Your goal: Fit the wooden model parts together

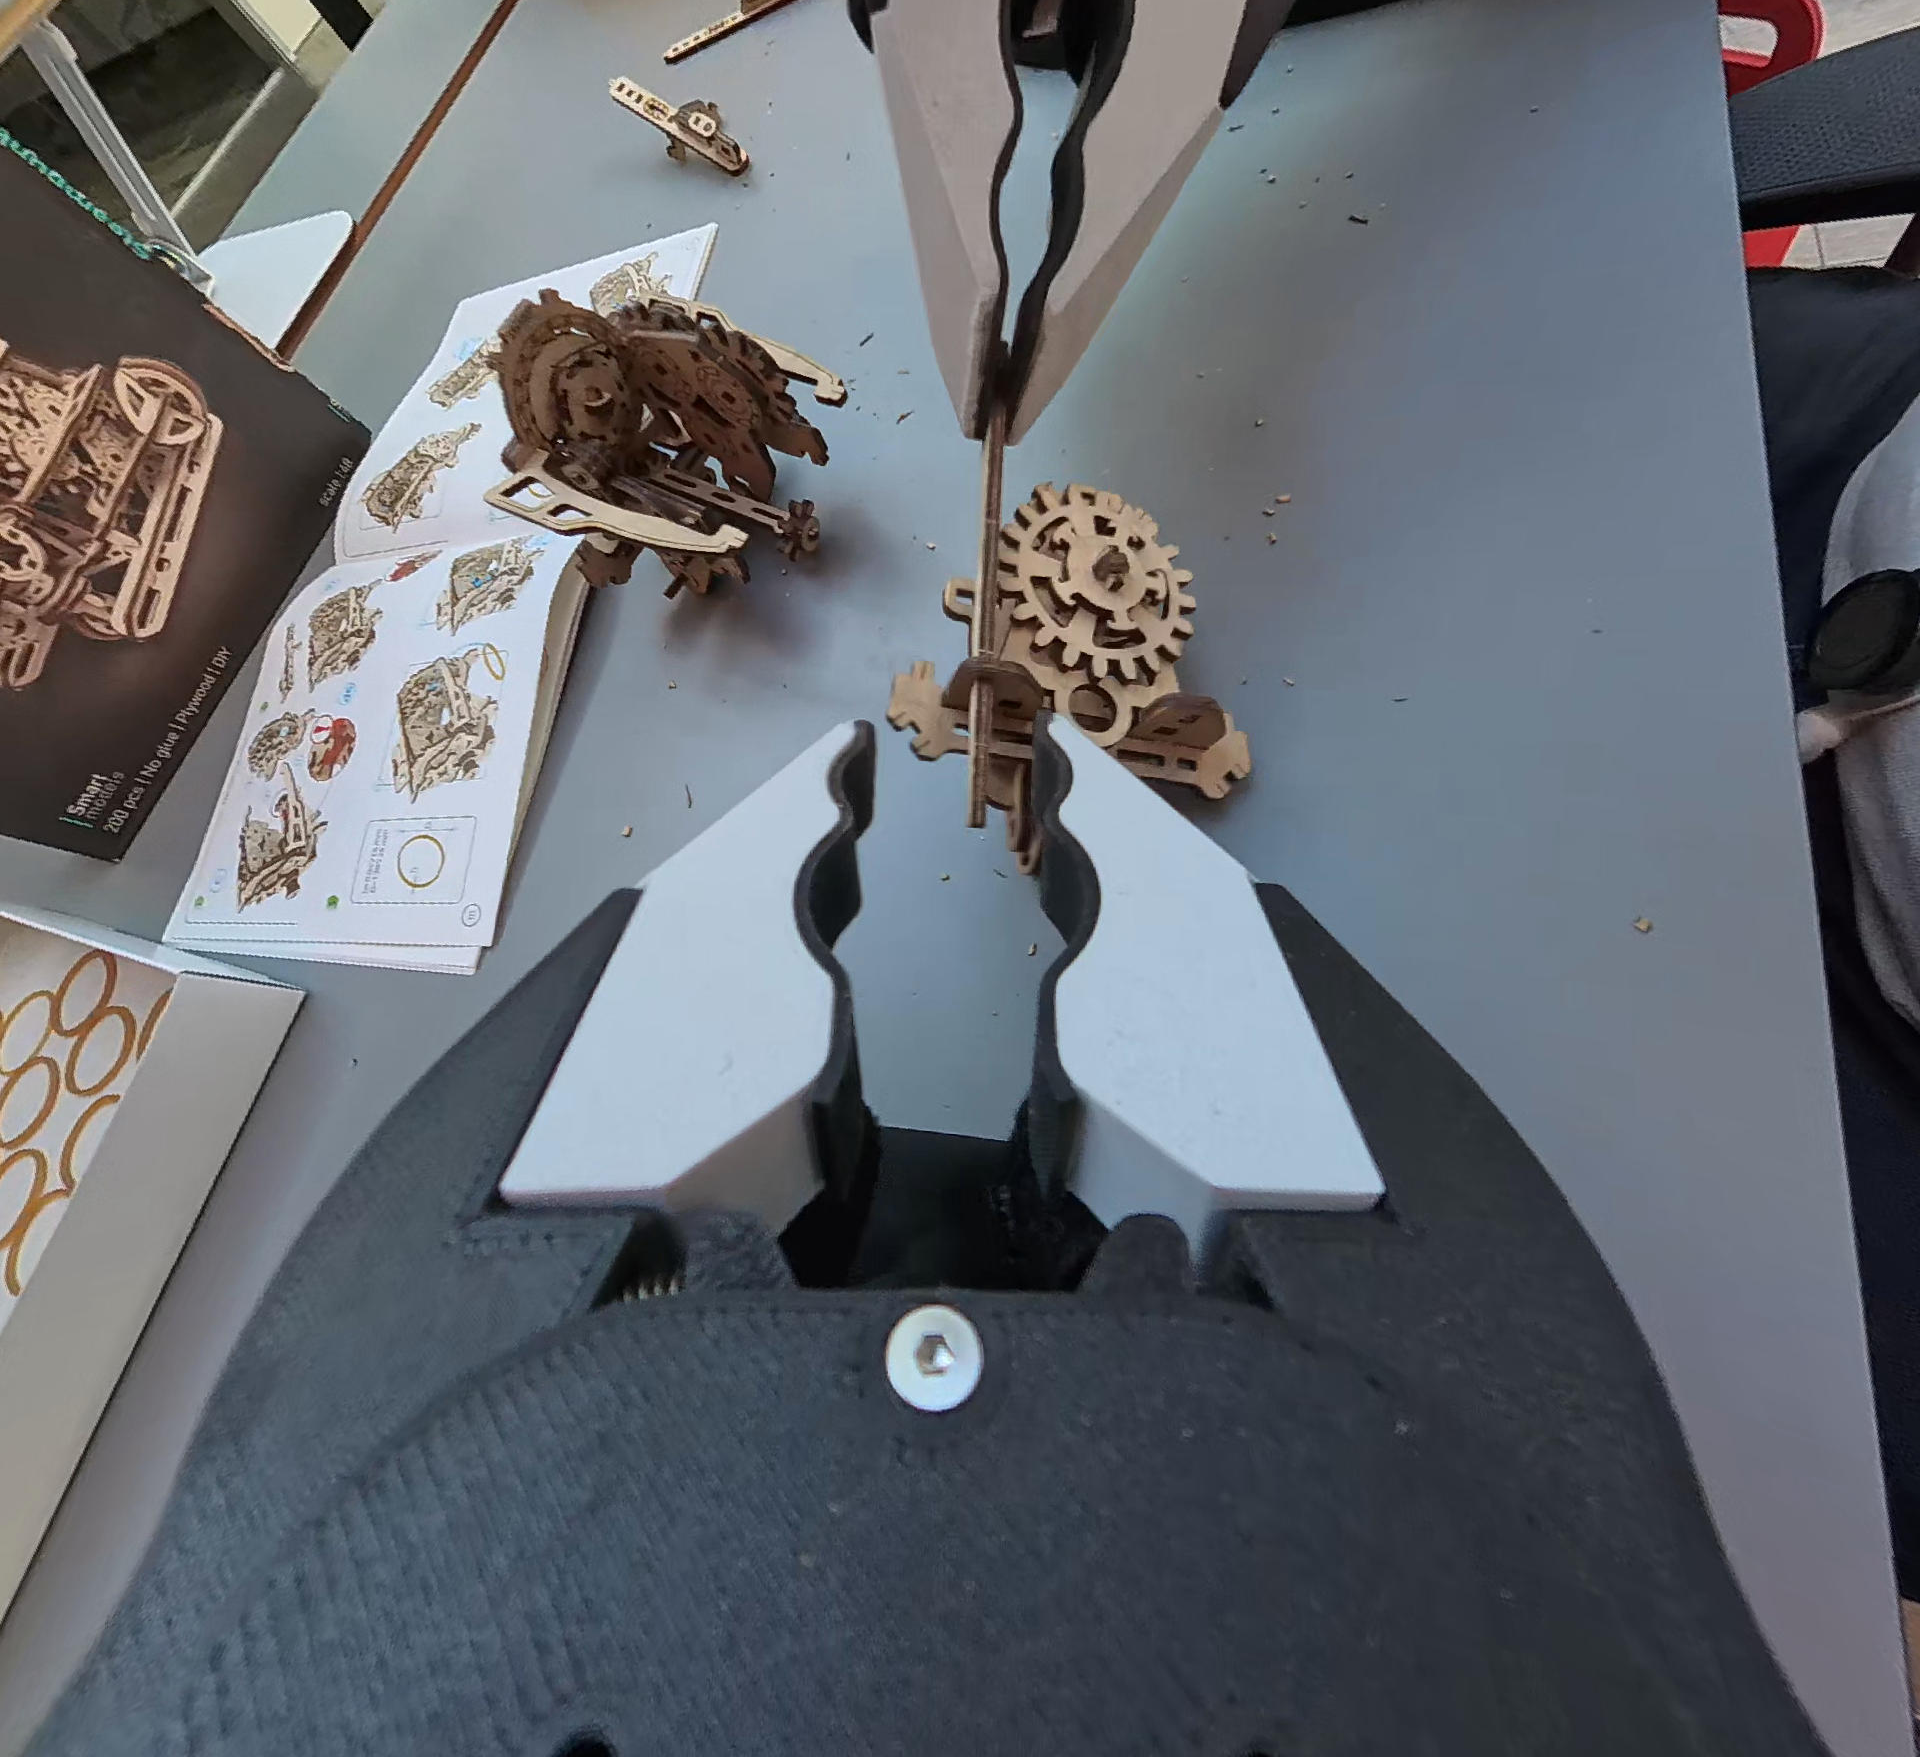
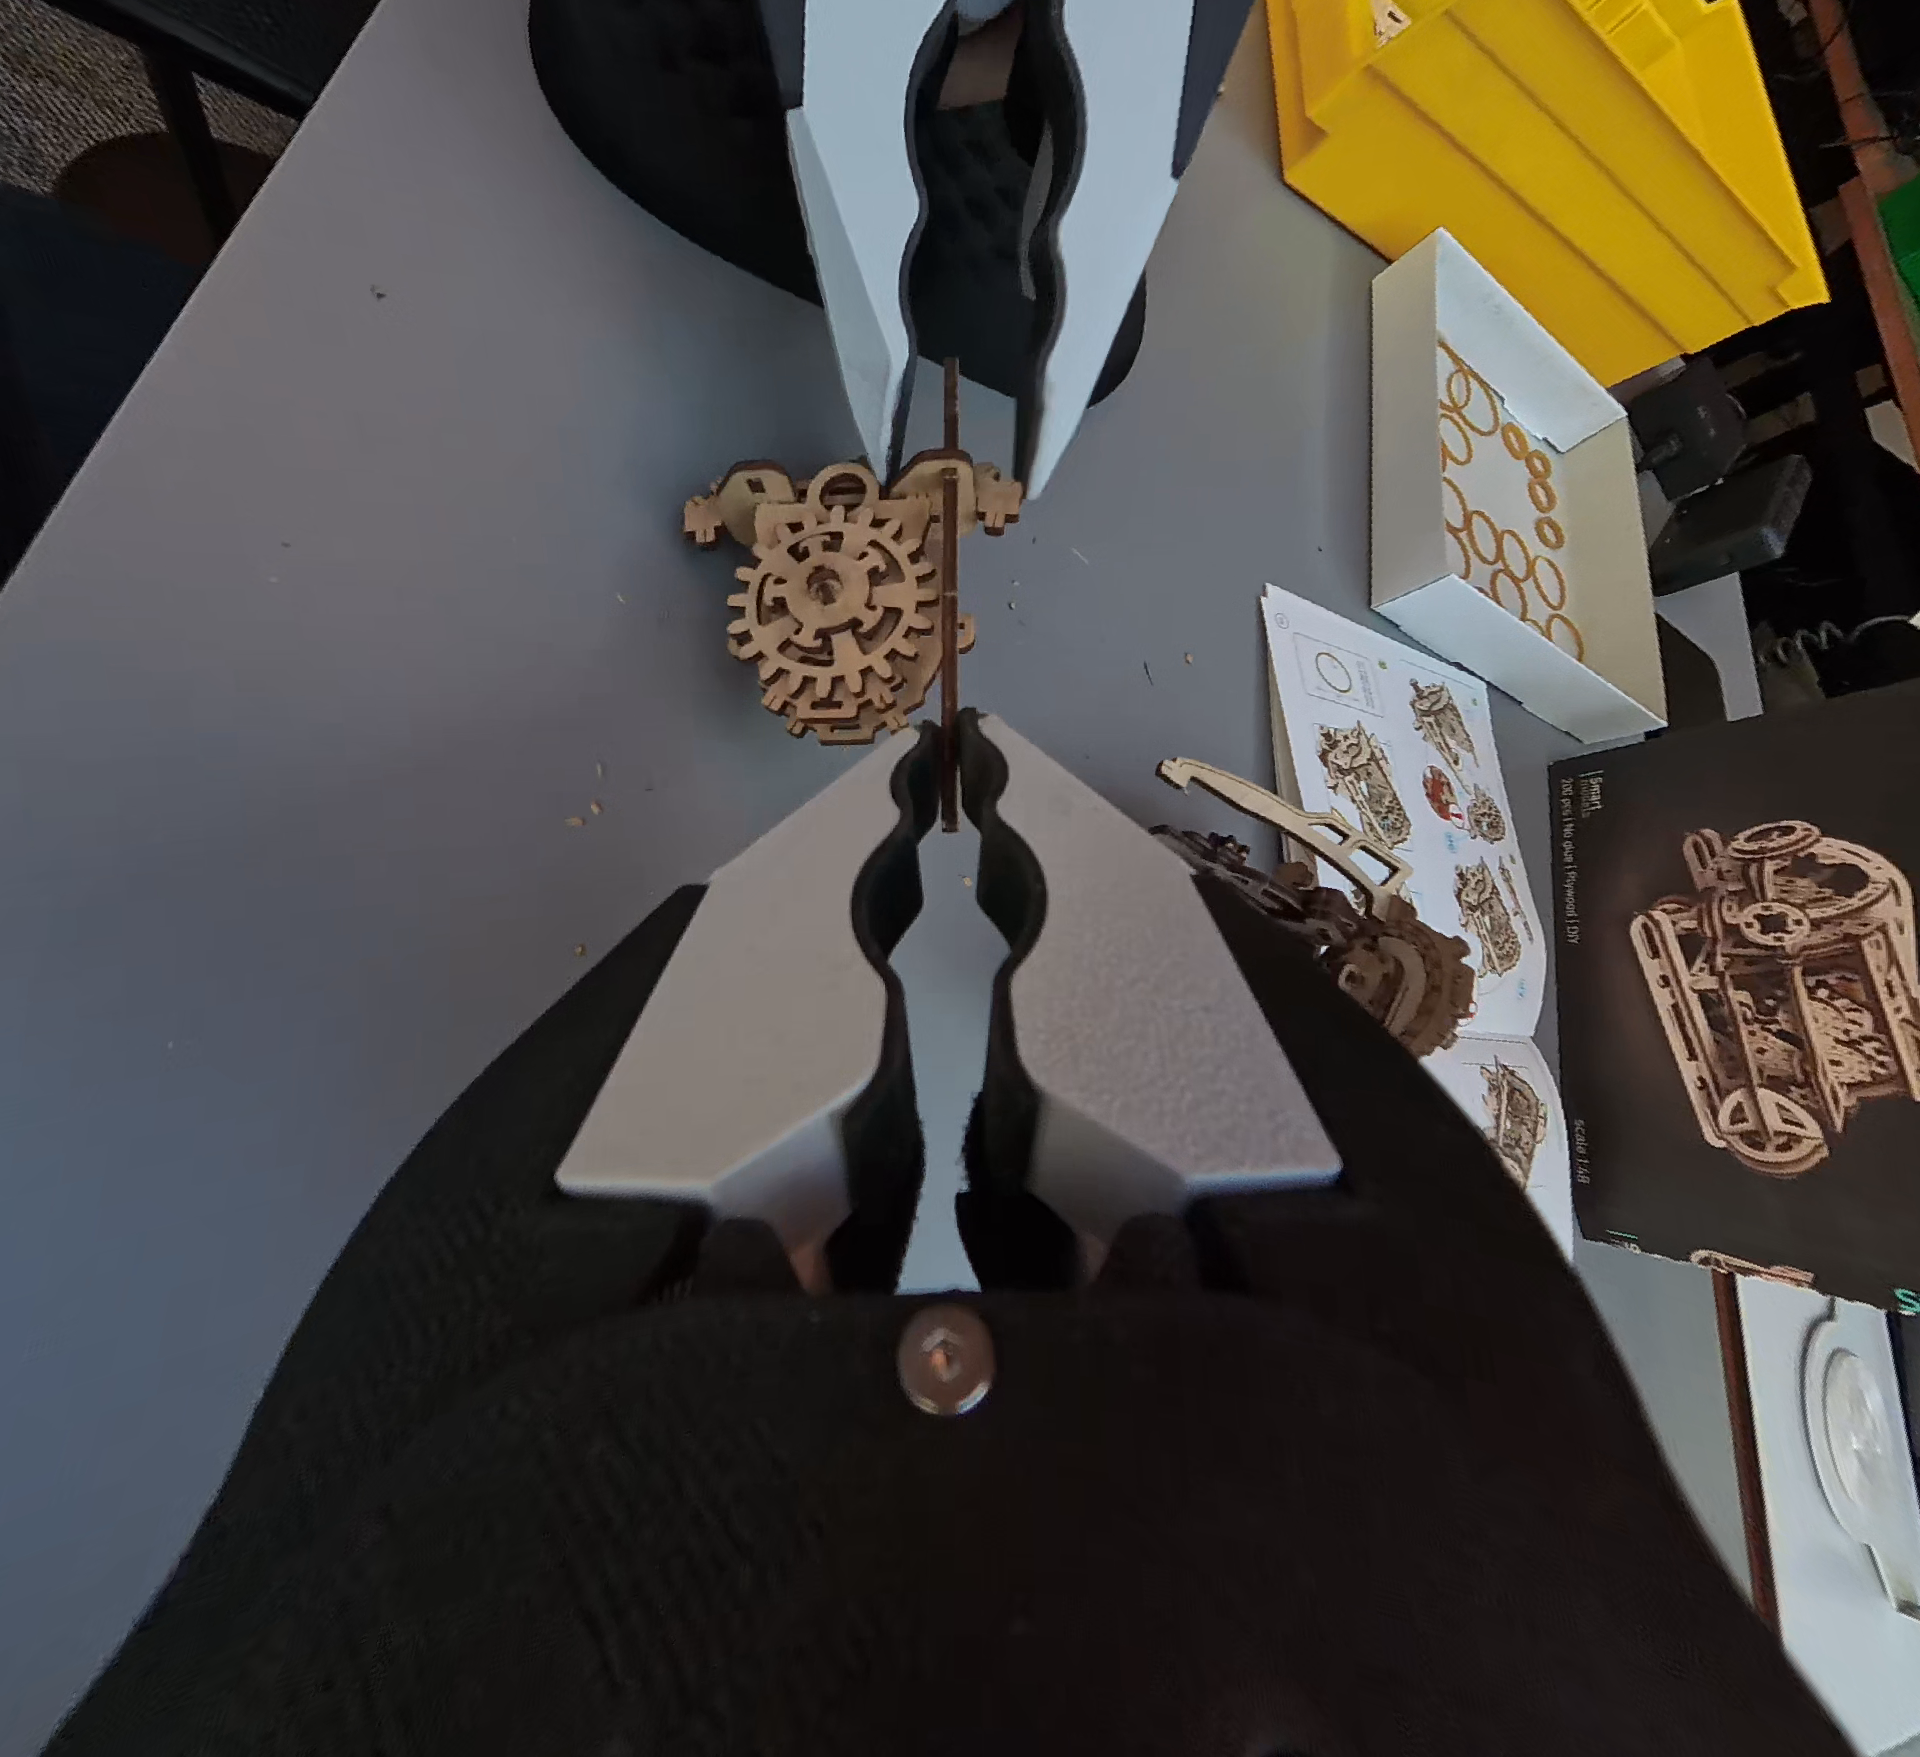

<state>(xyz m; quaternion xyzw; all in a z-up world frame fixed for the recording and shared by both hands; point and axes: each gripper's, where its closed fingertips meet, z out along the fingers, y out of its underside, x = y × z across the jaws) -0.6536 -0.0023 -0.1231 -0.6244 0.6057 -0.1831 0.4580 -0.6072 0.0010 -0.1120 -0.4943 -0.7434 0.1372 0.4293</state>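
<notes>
1. Your right gripper (image 2: 945, 751) is clamped on the near end of a thin wooden strip (image 2: 949, 627), seen edge-on, which runs across the gear assembly (image 2: 831, 616) lying on the grey bench (image 2: 312, 668).
2. Your left gripper (image 1: 956, 772) has its fingers apart, empty, straddling the far end of that strip and the assembly's base plate (image 1: 1174, 731). It grips nothing.
3. Step in hand, my read: seating the strip into a slot on the gear assembly. Whether it is already in a slot is hidden at this angle.
4. Keep the strip upright and square; it is thin plywood and will likely snap if you twist it.
5. Close the left gripper on the base plate, not on the gear teeth, so the assembly can't slide as you press.
6. Press straight down in small pushes; don't rock sideways.
7. Leave the rest alone: the darker half-built model (image 1: 665, 450) sits on the open instruction booklet (image 1: 416, 720), well apart to the side, with the kit box (image 1: 135, 564) and two loose small parts (image 1: 686, 123) farther off.
8. Wood crumbs litter the bench; keep them out of the joint.
</notes>
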